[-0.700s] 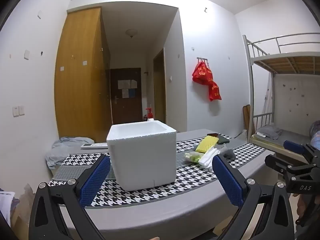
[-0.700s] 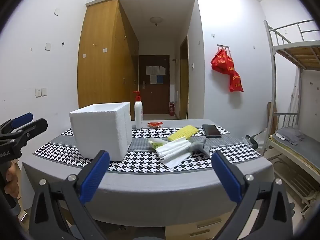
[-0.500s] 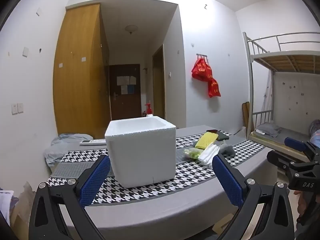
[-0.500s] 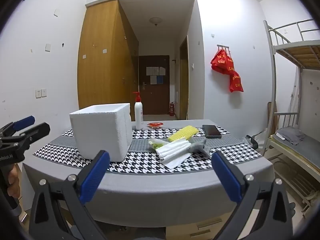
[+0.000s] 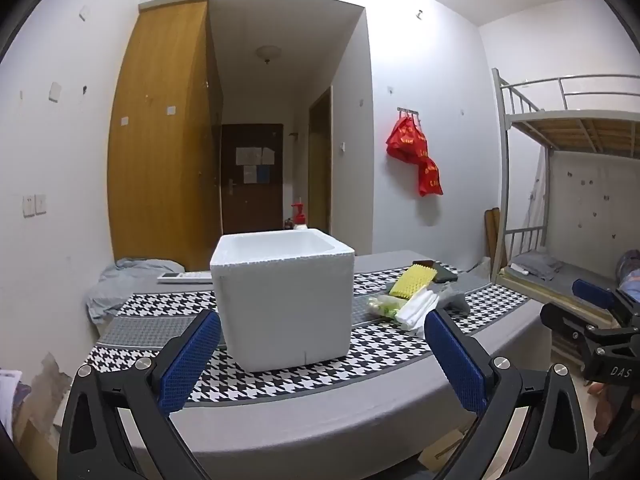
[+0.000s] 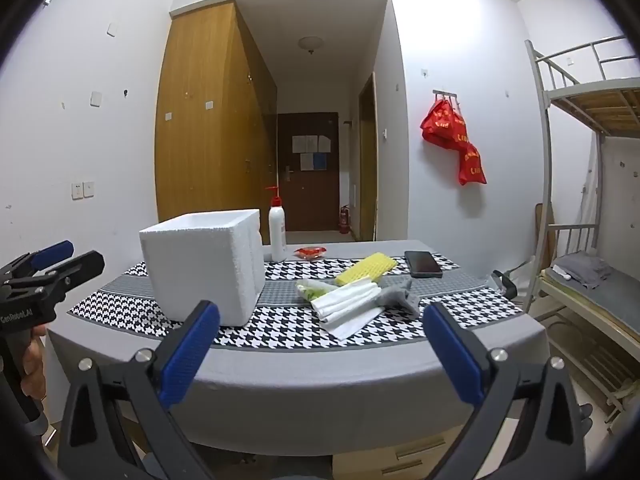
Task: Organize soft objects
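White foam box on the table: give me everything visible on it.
The foam box is a white, roughly cubic container that looks like expanded polystyrene, with thick walls, a pebbly surface and no lid. What shows of its inside is bare. It stands upright on the houndstooth runner, left of the pile of soft items, apart from it. A pump bottle stands behind it. Neither gripper touches it.

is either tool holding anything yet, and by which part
Nothing is held. The left tool and right tool are both open and empty, short of the table.
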`<move>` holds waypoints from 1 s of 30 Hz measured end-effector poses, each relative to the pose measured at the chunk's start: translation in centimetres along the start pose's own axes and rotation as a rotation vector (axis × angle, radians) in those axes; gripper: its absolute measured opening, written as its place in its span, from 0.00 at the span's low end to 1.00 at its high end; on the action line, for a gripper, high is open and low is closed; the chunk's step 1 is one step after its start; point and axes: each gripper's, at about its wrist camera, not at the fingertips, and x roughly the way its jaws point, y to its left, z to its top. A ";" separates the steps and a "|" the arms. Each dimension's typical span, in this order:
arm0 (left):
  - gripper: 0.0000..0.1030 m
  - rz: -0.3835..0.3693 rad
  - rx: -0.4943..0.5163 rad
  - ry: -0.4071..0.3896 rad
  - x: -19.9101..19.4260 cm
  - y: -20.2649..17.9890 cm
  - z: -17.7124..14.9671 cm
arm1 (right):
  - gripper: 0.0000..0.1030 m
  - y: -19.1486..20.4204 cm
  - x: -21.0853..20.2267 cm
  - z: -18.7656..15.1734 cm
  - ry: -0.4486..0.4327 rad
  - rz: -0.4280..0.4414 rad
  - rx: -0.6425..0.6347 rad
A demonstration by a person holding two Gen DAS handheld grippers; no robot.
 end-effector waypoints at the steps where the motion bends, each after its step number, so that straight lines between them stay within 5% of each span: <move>1: 0.99 0.004 -0.002 -0.003 0.0 0.0 0.0 | 1.00 0.0 0.0 0.0 -0.001 0.000 -0.001; 30: 0.99 0.044 -0.014 0.009 0.5 0.8 0.3 | 1.00 0.3 0.0 0.2 0.003 -0.003 -0.013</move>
